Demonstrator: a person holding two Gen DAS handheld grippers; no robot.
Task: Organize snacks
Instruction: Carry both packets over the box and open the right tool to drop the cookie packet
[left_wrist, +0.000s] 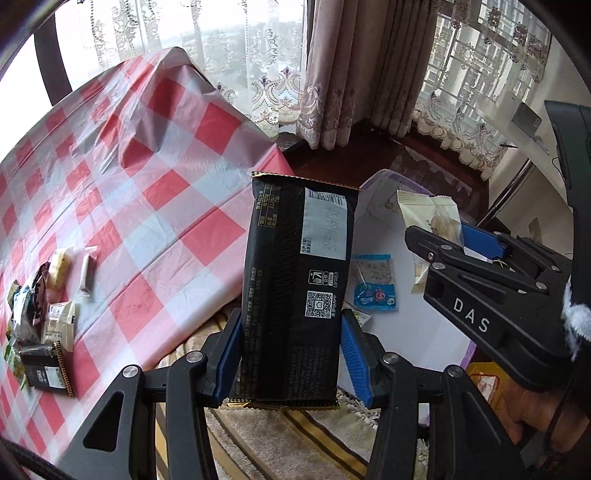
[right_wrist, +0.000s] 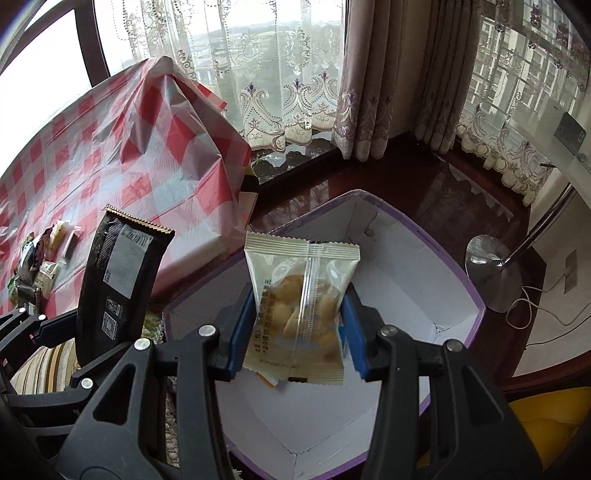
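Note:
My left gripper (left_wrist: 291, 350) is shut on a long black snack packet (left_wrist: 295, 280), held upright beside the table's edge, to the left of a white box with a purple rim (right_wrist: 472, 291). My right gripper (right_wrist: 295, 332) is shut on a clear packet of yellow snacks (right_wrist: 301, 306) and holds it above the inside of the box. In the left wrist view the right gripper (left_wrist: 450, 240) with its packet (left_wrist: 432, 218) hangs over the box (left_wrist: 424, 332), where a small blue packet (left_wrist: 375, 282) lies. The black packet also shows in the right wrist view (right_wrist: 118, 280).
A table with a red and white checked cloth (left_wrist: 129, 177) holds several snack packets (left_wrist: 44, 314) at its left end. A striped rug (left_wrist: 295, 443) lies below. A floor lamp base (right_wrist: 491, 273) stands right of the box. Curtains (right_wrist: 388, 74) hang behind.

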